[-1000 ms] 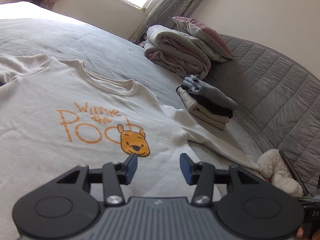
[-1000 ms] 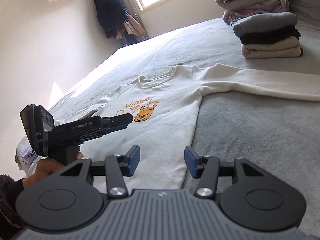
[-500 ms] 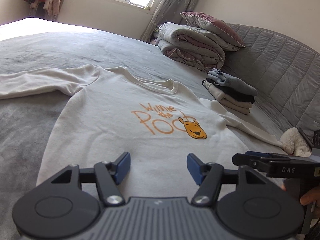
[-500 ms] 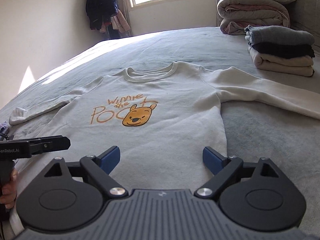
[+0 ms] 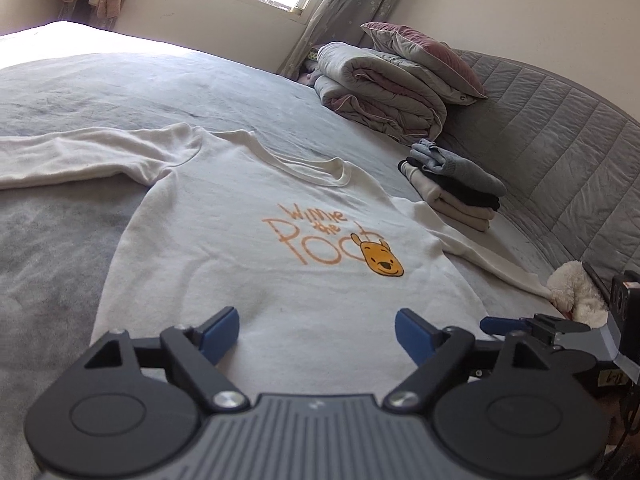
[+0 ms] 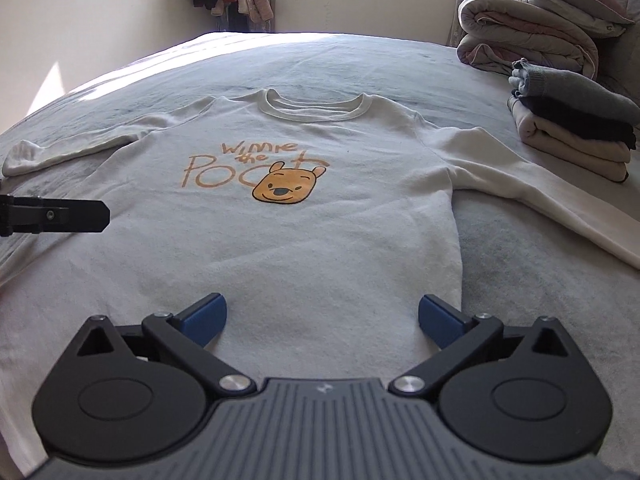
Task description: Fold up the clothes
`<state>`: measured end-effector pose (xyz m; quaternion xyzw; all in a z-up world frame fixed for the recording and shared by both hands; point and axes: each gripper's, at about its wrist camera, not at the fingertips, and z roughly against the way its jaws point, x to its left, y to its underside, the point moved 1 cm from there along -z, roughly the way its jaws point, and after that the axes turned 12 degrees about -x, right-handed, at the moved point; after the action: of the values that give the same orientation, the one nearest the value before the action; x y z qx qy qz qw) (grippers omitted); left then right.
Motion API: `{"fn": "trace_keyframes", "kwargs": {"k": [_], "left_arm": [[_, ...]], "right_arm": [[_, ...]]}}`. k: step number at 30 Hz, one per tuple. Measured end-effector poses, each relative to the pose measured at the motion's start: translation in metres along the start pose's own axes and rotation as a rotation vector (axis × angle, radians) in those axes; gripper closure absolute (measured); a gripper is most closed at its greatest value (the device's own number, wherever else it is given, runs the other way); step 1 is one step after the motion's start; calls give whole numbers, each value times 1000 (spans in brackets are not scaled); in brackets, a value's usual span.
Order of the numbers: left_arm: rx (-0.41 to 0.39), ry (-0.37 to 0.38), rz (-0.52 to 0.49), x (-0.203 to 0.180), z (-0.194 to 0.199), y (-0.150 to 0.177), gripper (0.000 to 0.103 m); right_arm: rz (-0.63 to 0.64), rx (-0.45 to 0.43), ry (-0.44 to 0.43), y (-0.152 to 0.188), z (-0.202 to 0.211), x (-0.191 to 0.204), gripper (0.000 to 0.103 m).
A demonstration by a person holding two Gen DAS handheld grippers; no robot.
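While one cream sweatshirt [image 6: 304, 240] lies flat, front up, both sleeves spread on the grey bed [image 6: 520, 288], two grippers hang over its hem: the left gripper [image 5: 316, 330] and right gripper [image 6: 322, 316], each with jaws opening on nothing. One stack of three folded garments [image 6: 576, 128] sits just beside the right sleeve

The sweatshirt [image 6: 320, 240] is off-white, with orange scribbly lettering and a yellow-orange bear face outlined in black. It lies on a plain grey bedspread [image 6: 360, 60]. Right of the sweatshirt there's a folded stack [image 6: 572, 128]: grey on top, black under it, cream at the bottom. Behind that stack, rolled bedding [image 6: 528, 40] in grey and dusty pink. Both grippers are black with blue fingertip pads [image 6: 204, 316].
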<state>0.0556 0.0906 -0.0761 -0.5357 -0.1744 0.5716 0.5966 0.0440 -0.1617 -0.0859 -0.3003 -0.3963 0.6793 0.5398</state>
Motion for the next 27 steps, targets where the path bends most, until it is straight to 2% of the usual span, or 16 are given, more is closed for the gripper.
{"fn": "trace_keyframes", "kwargs": {"k": [8, 11, 17, 21, 27], "left_arm": [[85, -161, 40, 11, 2, -19, 9], [102, -203, 44, 16, 2, -23, 8], [163, -253, 57, 17, -3, -31, 5], [151, -275, 42, 12, -5, -39, 3], [138, -313, -44, 5, -10, -44, 2]], "right_arm": [[-212, 56, 85, -23, -10, -16, 0], [-243, 60, 118, -30, -12, -17, 0], [-285, 76, 129, -41, -19, -15, 0], [-347, 107, 111, -43, -27, -16, 0], [-396, 112, 125, -45, -31, -23, 0]]}}
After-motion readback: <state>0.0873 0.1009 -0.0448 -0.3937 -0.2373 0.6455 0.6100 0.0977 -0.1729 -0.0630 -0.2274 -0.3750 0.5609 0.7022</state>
